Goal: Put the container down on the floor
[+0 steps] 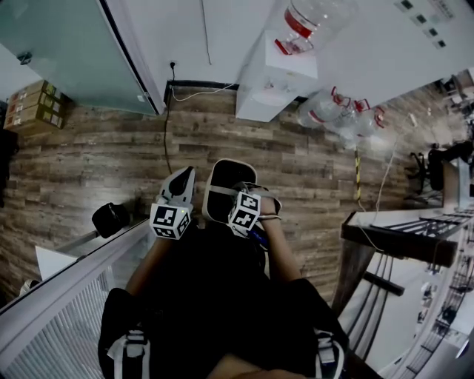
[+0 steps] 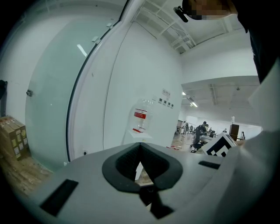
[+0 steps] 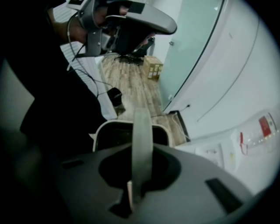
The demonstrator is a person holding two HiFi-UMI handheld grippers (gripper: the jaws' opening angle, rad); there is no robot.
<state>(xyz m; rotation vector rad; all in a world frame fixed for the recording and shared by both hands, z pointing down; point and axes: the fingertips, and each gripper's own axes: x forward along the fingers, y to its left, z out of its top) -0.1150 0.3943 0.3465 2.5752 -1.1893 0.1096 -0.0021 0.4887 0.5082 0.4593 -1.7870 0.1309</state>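
Observation:
In the head view the container (image 1: 216, 194), a dark bin with a pale rim and a pale band handle, hangs above the wooden floor (image 1: 89, 163) in front of the person. My right gripper (image 1: 253, 194) points steeply down and is shut on that handle. In the right gripper view the handle (image 3: 142, 131) runs up between the jaws, with the container's rim (image 3: 101, 129) beyond them. My left gripper (image 1: 184, 176) hovers just left of the container, roughly level. Its pads (image 2: 131, 159) meet at the tip, and the left gripper (image 2: 140, 148) holds nothing.
A white water dispenser (image 1: 275, 78) with a bottle (image 1: 309, 18) stands at the wall, and spare bottles (image 1: 335, 111) lie beside it. Cardboard boxes (image 1: 33, 104) sit far left. A desk (image 1: 400, 235) is at the right, a pale table edge (image 1: 70, 277) and a black object (image 1: 111, 218) at the left.

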